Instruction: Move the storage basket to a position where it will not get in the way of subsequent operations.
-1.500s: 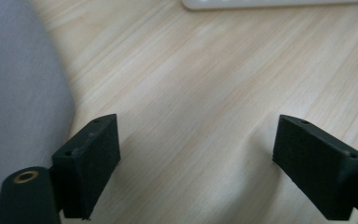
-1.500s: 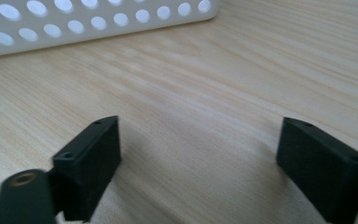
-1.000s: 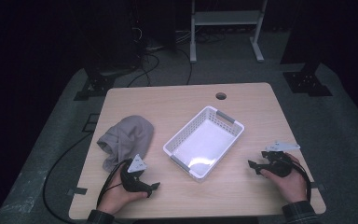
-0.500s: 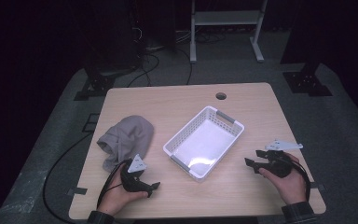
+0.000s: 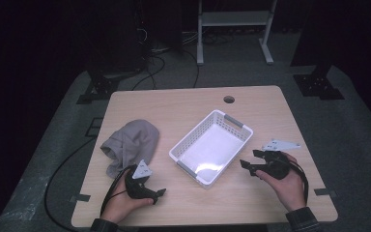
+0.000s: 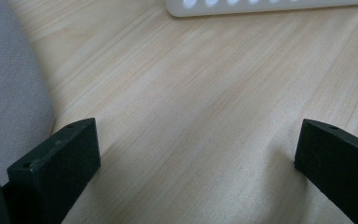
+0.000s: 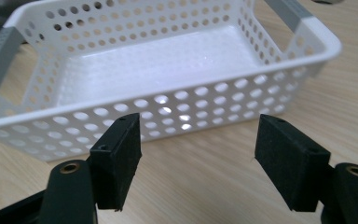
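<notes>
A dark room surrounds a grey floor (image 5: 53,159), where black cables trail and a pale metal stand (image 5: 232,29) rises at the back; its top is cut off, and the corners of the room are too dark to make out. On the floor stands one light wooden table (image 5: 183,108) with one round hole (image 5: 229,99) near its far edge.

One white perforated basket (image 5: 211,147) sits slantwise at the table's middle, empty, with a grey handle at each short end. One crumpled grey cloth (image 5: 130,144) lies to its left, well apart from it.

There are two grippers, one in each hand. The left gripper (image 5: 157,193) rests low on the table just before the cloth, jaws spread wide over bare wood; the left gripper view cuts the cloth off at its edge. The right gripper (image 5: 249,159) hangs just right of the basket, pointing at its long wall, jaws released with nothing between them; they have just been opening.
</notes>
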Available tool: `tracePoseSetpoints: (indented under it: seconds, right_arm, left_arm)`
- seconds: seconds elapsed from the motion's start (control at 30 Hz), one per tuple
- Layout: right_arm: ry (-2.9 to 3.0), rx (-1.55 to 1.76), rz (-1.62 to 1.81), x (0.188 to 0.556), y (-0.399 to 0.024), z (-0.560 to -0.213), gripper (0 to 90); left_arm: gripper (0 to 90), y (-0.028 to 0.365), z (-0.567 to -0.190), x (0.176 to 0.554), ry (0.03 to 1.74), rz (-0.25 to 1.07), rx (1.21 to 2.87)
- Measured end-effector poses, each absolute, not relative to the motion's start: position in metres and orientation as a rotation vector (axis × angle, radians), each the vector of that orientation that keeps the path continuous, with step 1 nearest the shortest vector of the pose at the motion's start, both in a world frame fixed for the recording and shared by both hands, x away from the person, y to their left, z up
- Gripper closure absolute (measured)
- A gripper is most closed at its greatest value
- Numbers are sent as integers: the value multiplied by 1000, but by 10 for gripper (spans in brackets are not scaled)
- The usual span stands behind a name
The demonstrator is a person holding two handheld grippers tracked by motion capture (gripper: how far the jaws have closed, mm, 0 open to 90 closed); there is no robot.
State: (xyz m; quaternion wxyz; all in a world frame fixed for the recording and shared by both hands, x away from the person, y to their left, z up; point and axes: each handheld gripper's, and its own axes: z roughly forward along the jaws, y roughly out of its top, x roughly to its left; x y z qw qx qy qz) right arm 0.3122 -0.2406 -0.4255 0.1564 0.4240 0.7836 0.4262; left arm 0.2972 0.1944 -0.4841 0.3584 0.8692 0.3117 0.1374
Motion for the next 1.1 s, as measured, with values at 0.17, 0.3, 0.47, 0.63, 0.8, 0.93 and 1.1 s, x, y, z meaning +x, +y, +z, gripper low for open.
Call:
tracePoseSetpoints:
  seconds: [0.17,0.3,0.47,0.63,0.8,0.93,1.1]
  right_arm:
    - [2273,1159,1257,312,-224,-421,299]
    - [2310,1080,1297,310,-201,-412,303]
    - [2372,986,1341,308,-175,-406,318]
    - [2421,914,1364,306,-155,-406,338]
    - [2484,835,1386,306,-128,-408,366]
    - [2523,783,1390,306,-108,-408,381]
    - [2556,763,1380,309,-96,-411,421]
  left_arm:
    - [0,194,-484,297,804,355,2242]
    - [0,194,-484,297,804,354,2242]
    - [0,194,-484,297,806,354,2239]
    - [0,194,-484,297,804,355,2242]
    - [0,194,-484,297,804,354,2242]
    - [0,194,-484,297,804,354,2243]
    - [0,194,-484,297,805,354,2242]
